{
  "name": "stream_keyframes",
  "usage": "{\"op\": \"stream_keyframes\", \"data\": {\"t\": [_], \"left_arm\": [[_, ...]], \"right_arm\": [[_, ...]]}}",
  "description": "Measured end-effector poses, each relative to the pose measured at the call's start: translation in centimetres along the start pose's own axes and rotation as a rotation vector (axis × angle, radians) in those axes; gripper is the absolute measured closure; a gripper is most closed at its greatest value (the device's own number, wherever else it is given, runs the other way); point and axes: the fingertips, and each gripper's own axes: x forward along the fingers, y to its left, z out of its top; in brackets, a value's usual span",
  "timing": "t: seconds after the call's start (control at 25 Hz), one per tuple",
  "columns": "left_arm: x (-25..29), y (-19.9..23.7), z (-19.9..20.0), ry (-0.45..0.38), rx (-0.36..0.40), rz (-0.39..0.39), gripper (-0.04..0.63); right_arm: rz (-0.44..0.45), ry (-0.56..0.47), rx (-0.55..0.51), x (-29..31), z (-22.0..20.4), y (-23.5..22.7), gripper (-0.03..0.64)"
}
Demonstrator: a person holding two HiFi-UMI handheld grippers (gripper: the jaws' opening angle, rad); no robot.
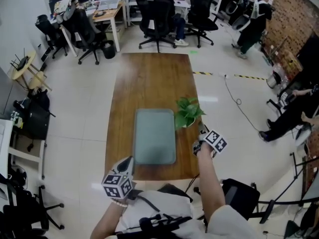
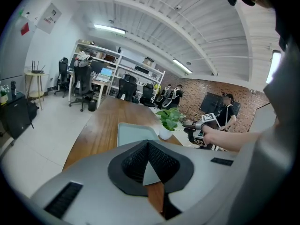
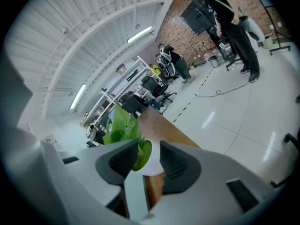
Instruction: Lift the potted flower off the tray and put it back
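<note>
The potted flower (image 1: 188, 113), green leaves in a small white pot, stands on the wooden table (image 1: 149, 83) just right of the grey-green tray (image 1: 154, 136), near the table's right edge. My right gripper (image 1: 202, 130) is just behind the pot on its right, jaws open. In the right gripper view the white pot (image 3: 151, 162) and leaves (image 3: 120, 125) show through the gap of that gripper (image 3: 149, 146), with the pads not pressing on it. My left gripper (image 1: 129, 161) hovers at the table's near edge, shut and empty (image 2: 148, 144). From there the tray (image 2: 133, 132) and plant (image 2: 168, 120) lie ahead.
Office chairs (image 1: 155, 14) and desks (image 1: 107, 14) stand beyond the table's far end. People (image 1: 254, 21) are at the right by a brick wall. A cable (image 1: 239, 106) runs over the floor at the right. A black bag (image 1: 241, 195) lies by the table's near right corner.
</note>
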Motion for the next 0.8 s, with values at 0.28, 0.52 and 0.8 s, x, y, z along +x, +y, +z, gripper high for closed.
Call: {"op": "stream_keyframes", "data": {"t": [0.28,0.52,0.8], "left_arm": [[0.2,-1.2,2.8,0.002,0.087,-0.148,0.599],[0.1,-1.3,3.6,0.009,0.114,-0.22,0.598],[-0.1,-2.1,3.7,0.008,0.136,-0.273,0.598]], "right_arm": [[0.098,-0.031,-0.033,-8.3,-4.7,4.7,0.483],[0.139,0.01,-0.156,-12.9,-12.0,10.0,0.505],[0.123,0.029,-0.11,-13.8,-16.1,11.7,0.505]]}}
